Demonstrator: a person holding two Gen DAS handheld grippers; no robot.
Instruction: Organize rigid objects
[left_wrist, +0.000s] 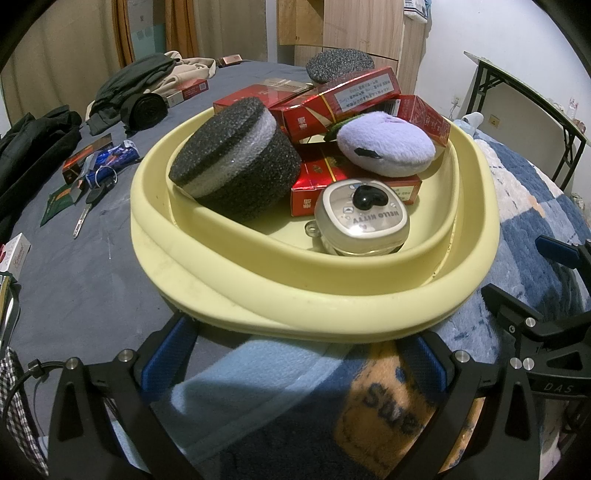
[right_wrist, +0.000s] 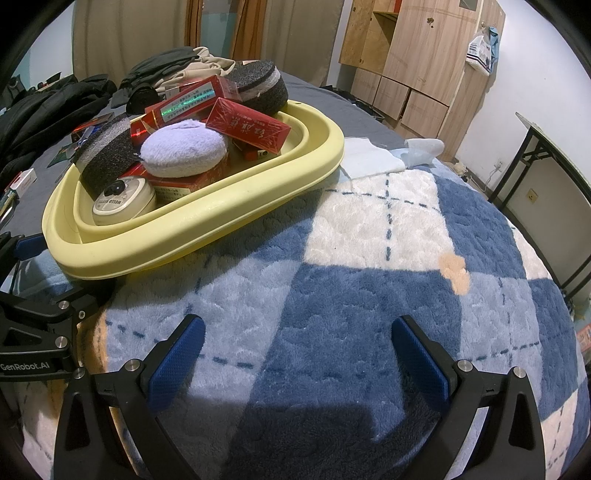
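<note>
Presently: yellow basin (left_wrist: 295, 291), on plaid blanket (right_wrist: 369, 258), heaped with red cartons (left_wrist: 354, 94), foam pucks (left_wrist: 236, 162), plush pad (left_wrist: 386, 146). Left gripper (left_wrist: 295, 363) agape at basin's near rim; right gripper (right_wrist: 295, 354) agape, empty, beside basin. Risk: nudged rim topples the pile.

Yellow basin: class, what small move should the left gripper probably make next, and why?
Probably ease the left gripper forward to the yellow basin: its jaws stand open and empty just short of the near rim. The basin already holds red boxes, foam pucks and a purple plush.
</note>
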